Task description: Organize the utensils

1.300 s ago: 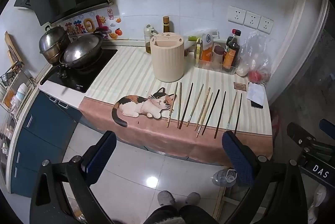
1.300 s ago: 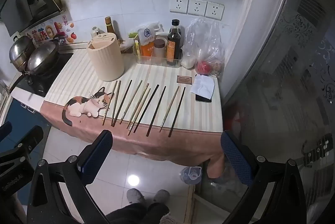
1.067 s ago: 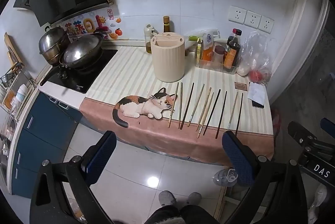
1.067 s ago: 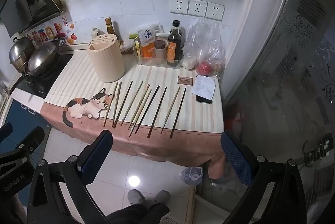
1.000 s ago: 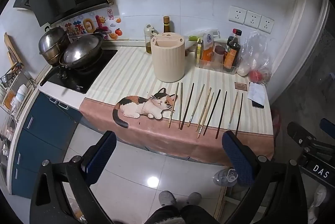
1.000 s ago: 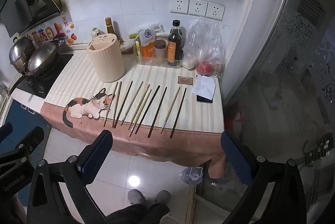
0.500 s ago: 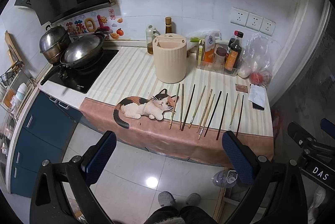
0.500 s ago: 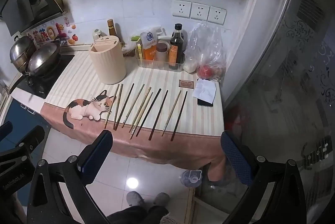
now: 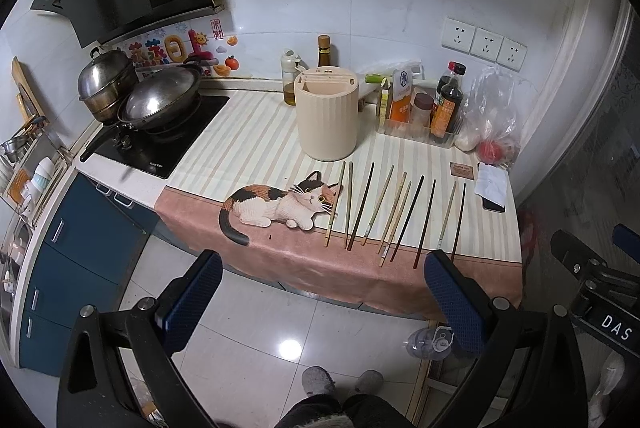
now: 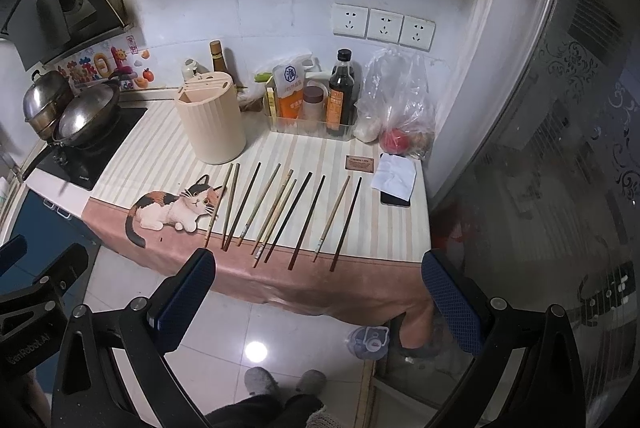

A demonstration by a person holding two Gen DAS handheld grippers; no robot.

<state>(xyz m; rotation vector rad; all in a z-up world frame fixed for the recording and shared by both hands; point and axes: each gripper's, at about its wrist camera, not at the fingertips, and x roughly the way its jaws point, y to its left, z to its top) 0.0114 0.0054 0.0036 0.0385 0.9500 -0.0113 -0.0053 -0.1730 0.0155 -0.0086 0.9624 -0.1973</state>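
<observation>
While both grippers hang back over the floor, the chopsticks (image 9: 394,210) wait in a row on the table (image 9: 248,144).

In each view the sticks fan across the middle of the frame, long axes running from the table's near edge toward the beige holder (image 9: 326,116) above and left of them, tips nearest the cameras. The left gripper (image 9: 324,302) and right gripper (image 10: 318,302) both sit low in frame, level, jaws wide apart and empty, well short of the table. In the right wrist view the row lies squarely between the jaws, so the right hand looks better lined up for a first pick.
</observation>
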